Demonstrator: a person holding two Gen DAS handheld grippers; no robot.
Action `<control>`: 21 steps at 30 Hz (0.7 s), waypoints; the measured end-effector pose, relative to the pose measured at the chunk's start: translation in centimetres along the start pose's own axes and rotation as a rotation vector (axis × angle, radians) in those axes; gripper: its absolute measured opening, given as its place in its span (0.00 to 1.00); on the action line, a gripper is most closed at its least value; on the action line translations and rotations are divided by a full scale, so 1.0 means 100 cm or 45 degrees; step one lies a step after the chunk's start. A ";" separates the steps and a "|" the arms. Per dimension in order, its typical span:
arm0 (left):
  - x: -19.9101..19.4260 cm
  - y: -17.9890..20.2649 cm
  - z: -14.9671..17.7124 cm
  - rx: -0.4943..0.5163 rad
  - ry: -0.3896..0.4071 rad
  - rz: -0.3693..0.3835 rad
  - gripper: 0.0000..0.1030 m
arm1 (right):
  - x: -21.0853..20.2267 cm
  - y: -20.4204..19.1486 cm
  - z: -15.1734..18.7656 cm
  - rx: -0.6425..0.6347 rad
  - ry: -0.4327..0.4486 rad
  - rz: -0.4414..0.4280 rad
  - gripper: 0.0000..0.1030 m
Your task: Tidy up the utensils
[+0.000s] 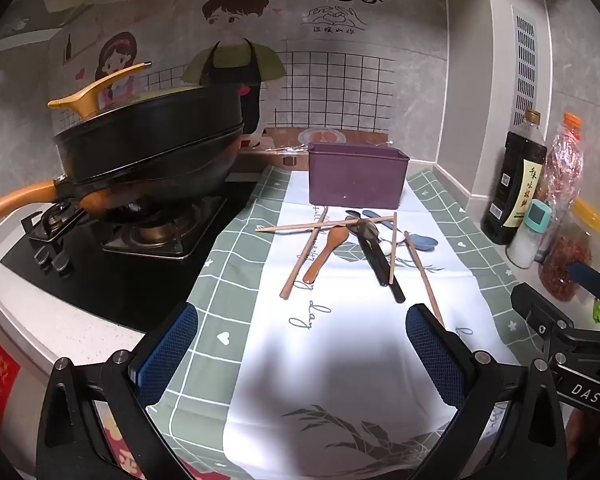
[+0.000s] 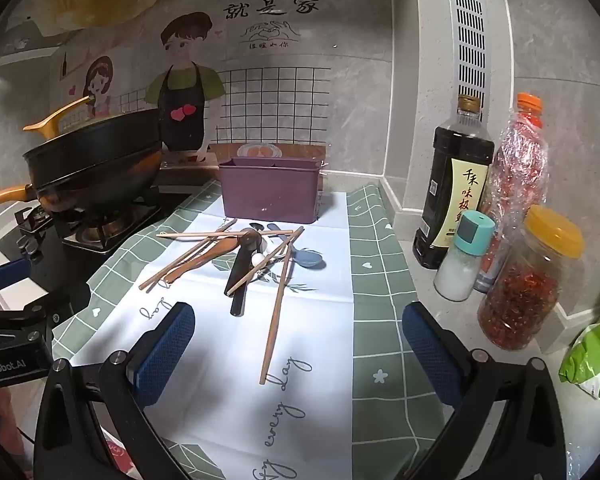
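Kitchen counter cloth (image 1: 228,280), jumbled wooden chopsticks (image 1: 326,224), spoons (image 1: 326,254), both tools (image 1: 302,354) (image 2: 298,354) released, empty.

A pale speckled table (image 2: 452,320) carries a green-checked cloth (image 2: 380,320) with a white printed centre panel, beside a black gas hob (image 1: 100,276) at its left. On the cloth stand a purple container (image 2: 270,194) and, just in front of it, a loose heap of wooden chopsticks (image 2: 276,312), a wooden spoon (image 1: 326,254), a blue spoon (image 2: 306,258) and a black utensil (image 2: 240,276). Against the right-hand wall, off the cloth, cluster a dark sauce bottle (image 2: 450,188), a salt shaker (image 2: 464,260), a jar of red chilli (image 2: 528,284) and a green bag (image 2: 592,360).
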State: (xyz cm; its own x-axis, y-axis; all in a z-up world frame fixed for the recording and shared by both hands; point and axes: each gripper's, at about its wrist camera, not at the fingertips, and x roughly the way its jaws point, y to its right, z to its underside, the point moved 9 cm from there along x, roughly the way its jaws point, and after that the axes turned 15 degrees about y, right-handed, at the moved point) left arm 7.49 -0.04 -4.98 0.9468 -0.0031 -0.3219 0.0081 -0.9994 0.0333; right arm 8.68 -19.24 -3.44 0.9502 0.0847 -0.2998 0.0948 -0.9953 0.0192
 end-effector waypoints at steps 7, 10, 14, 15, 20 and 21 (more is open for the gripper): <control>-0.009 0.003 -0.009 0.016 0.044 -0.004 1.00 | -0.006 0.001 -0.004 0.004 0.019 0.008 1.00; -0.009 0.006 -0.010 0.026 0.054 -0.002 1.00 | -0.011 0.002 -0.011 -0.005 0.033 0.007 1.00; -0.007 0.007 -0.010 0.039 0.048 0.004 1.00 | -0.010 0.003 -0.010 -0.008 0.041 0.013 1.00; -0.008 0.008 -0.011 0.045 0.047 0.008 1.00 | -0.008 0.005 -0.010 -0.003 0.041 0.015 1.00; -0.005 0.011 -0.008 0.048 0.036 0.015 1.00 | -0.006 0.008 -0.007 0.011 0.037 0.020 1.00; -0.005 0.010 -0.008 0.047 0.035 0.017 1.00 | -0.005 0.008 -0.007 0.014 0.036 0.022 1.00</control>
State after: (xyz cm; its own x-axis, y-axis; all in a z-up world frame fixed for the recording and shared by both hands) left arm 7.30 -1.01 -3.99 0.9552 -0.0161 -0.2956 -0.0162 -0.9999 0.0020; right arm 8.49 -20.06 -2.59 0.9597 0.0690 -0.2724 0.0755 -0.9971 0.0133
